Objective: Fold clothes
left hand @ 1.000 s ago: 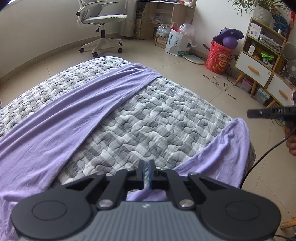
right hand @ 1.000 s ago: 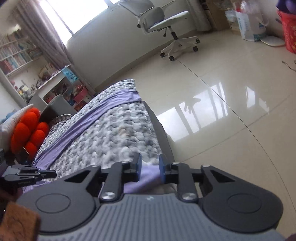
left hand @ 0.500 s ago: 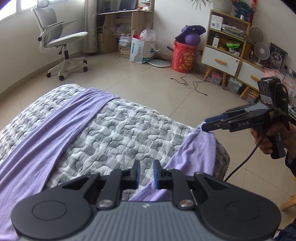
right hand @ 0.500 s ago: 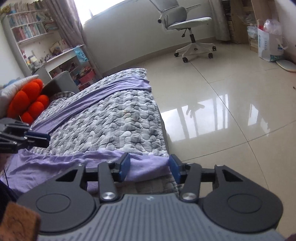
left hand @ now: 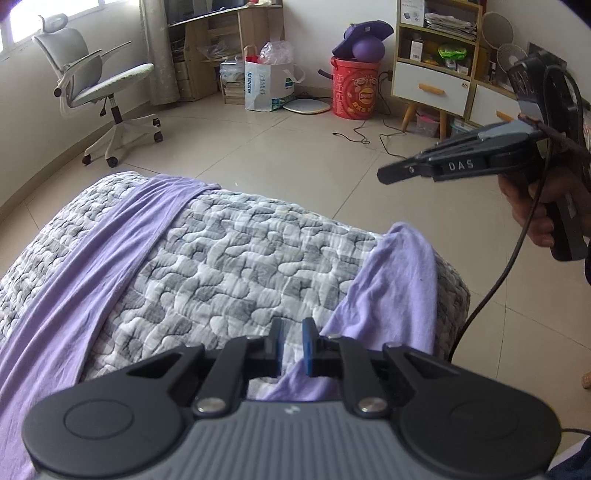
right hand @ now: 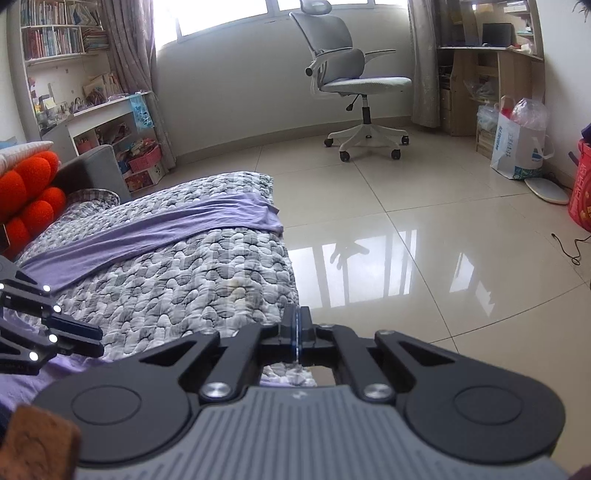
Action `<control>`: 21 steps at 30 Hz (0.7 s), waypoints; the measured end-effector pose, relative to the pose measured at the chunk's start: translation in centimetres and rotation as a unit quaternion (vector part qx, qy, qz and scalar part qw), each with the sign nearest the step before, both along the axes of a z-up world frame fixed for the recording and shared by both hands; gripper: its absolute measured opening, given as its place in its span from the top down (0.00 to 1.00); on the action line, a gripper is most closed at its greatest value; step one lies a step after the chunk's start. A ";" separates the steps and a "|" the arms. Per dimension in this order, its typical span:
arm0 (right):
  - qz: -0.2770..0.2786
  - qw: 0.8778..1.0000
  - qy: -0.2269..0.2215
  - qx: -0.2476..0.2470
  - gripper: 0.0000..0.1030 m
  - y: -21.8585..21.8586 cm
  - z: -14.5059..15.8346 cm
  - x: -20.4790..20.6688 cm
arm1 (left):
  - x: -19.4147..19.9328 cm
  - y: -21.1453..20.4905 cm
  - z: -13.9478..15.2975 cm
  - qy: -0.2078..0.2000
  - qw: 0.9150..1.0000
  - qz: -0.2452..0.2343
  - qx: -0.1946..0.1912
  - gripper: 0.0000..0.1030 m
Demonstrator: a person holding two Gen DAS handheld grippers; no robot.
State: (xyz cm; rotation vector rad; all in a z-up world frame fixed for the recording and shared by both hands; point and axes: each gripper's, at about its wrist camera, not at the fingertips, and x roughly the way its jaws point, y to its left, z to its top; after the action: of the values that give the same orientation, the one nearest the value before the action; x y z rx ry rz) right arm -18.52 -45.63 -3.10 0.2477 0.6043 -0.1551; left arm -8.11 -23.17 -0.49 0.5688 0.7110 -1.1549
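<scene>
We judge folding barely begun: lavender garment (left hand: 88, 280) sprawls unfolded over quilted bed (left hand: 236, 266); left gripper (left hand: 291, 345) closing on nothing, right gripper (right hand: 297, 334) together, empty.

A bed (left hand: 236, 258) covered by a grey patterned quilt (right hand: 207, 280) is seen; a purple garment (left hand: 92, 266) is spread across it, reaching both edges.

Both views are bright with soft daylight. In the right wrist view the window (right hand: 221, 14) is overexposed to white, and its light makes a strong glare on the glossy floor (right hand: 369, 273). Shadows are weak and diffuse. The fisheye lens bends straight lines near the edges and darkens the corners. The right gripper (left hand: 391, 175) looks slightly blurred in the left wrist view.
</scene>
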 end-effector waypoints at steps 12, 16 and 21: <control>0.012 0.995 0.000 0.098 0.85 -2.1 -3.0 -7.4 | 0.2 0.1 0.2 0.000 1.000 0.016 -0.008 0.91; 0.040 0.995 -0.011 0.096 0.60 -1.8 -2.7 -9.4 | 0.0 0.0 0.2 0.003 1.000 0.008 -0.006 0.91; 0.050 0.992 -0.026 0.116 0.49 -0.9 -3.7 -8.6 | -0.1 -0.1 0.0 0.003 1.000 0.002 -0.003 0.91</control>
State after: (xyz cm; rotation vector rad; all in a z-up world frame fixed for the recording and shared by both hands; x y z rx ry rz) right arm -27.14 -46.50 -6.79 0.4448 0.5819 0.0188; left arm -8.25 -23.28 -0.48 0.5595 0.7131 -1.1551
